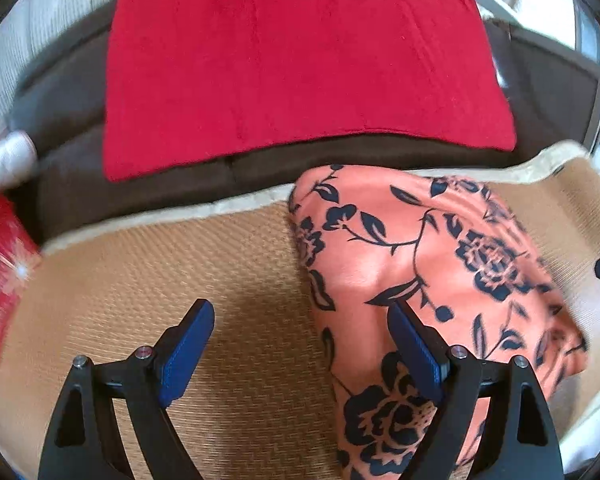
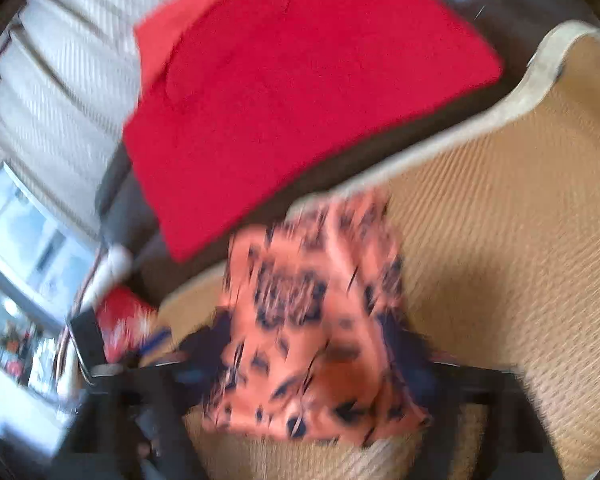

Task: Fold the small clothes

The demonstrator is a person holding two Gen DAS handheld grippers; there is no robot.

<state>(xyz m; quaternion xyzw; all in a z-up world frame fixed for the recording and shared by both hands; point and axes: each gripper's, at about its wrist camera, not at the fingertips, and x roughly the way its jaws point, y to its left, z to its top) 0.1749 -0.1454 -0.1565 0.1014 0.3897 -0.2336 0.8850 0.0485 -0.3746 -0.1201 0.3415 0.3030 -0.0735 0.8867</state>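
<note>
On a woven tan mat (image 1: 148,264) with a pale cream border lies the orange floral garment (image 1: 420,264), a smooth, thin cloth printed with dark navy roses, leaves and curling stems. It is bunched rather than flat, with soft rounded folds, and in the left wrist view its long axis runs from the mat's far border down toward the near right. The mat has a fine ribbed weave. Beyond it, on a dark brown surface (image 1: 340,152), a red cloth (image 1: 300,72) of napped, towel-like fabric lies spread as a broad rectangle with a folded flap at its far end. At the left edge are a white cylinder (image 1: 8,156) and a red printed packet (image 1: 0,280).

The left tongs (image 1: 300,320) stand released: the blue-padded fingers (image 1: 188,344) are spread wide, one over bare mat, the other over the garment's near left part, pressing on nothing.

The right wrist view is heavily smeared. There the garment (image 2: 312,320) lies between the dark fingers of the right tongs (image 2: 304,340), which stand wide apart on either side of it; the blur hides whether any pad touches the cloth, but they do not pinch it. The red cloth (image 2: 300,100) lies beyond, at a slant.
</note>
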